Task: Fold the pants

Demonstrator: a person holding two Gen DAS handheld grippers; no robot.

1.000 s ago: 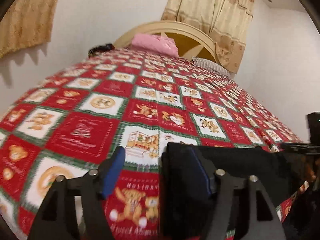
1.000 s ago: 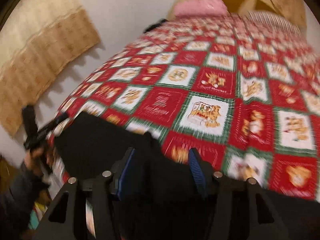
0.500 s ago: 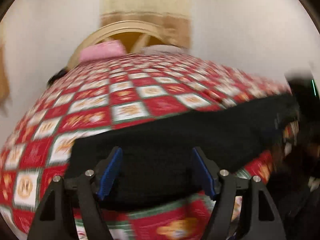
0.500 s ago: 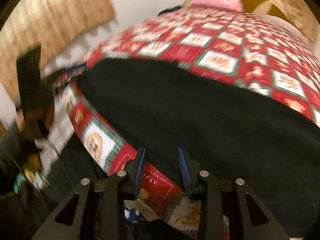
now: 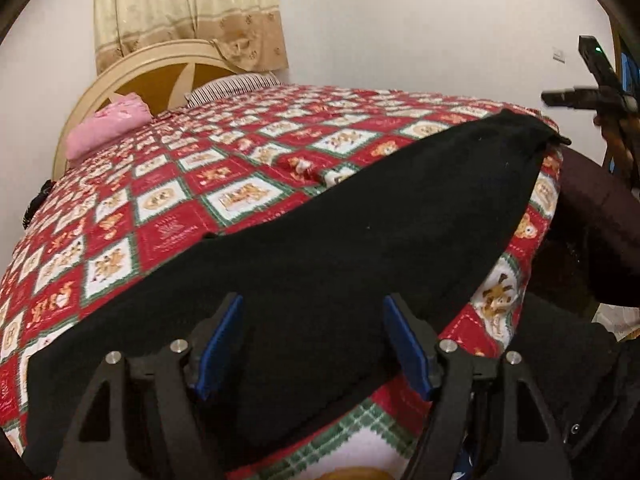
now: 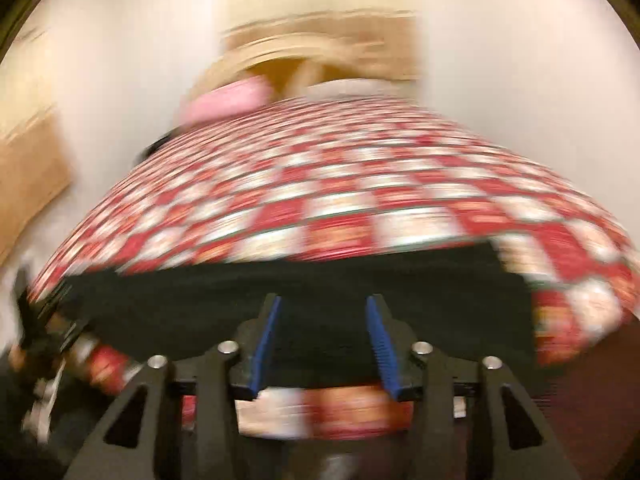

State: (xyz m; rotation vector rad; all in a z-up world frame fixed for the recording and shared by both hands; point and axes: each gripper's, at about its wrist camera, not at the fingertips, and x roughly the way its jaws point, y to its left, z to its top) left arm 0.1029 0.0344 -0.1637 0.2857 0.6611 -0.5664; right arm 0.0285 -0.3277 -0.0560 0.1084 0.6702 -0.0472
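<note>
The black pants (image 5: 360, 232) lie flat as a long band along the near edge of the bed, on the red, white and green quilt (image 5: 240, 168). My left gripper (image 5: 316, 344) is open and empty, hovering over the pants' near edge. In the blurred right wrist view the pants (image 6: 304, 288) stretch across the bed's near edge, and my right gripper (image 6: 324, 340) is open and empty just above them. The right gripper also shows in the left wrist view (image 5: 592, 92) beyond the pants' far end.
A pink pillow (image 5: 108, 124) and a striped pillow (image 5: 232, 86) lie at the wooden headboard (image 5: 160, 80). A curtain (image 5: 188, 8) hangs behind it. The bed's edge drops off close to both grippers, with dark clutter (image 5: 592, 240) beside it.
Both grippers let go of the pants and opened wider. The pants now lie spread along the bed's edge. Both cameras swung; the right one is still moving fast.
</note>
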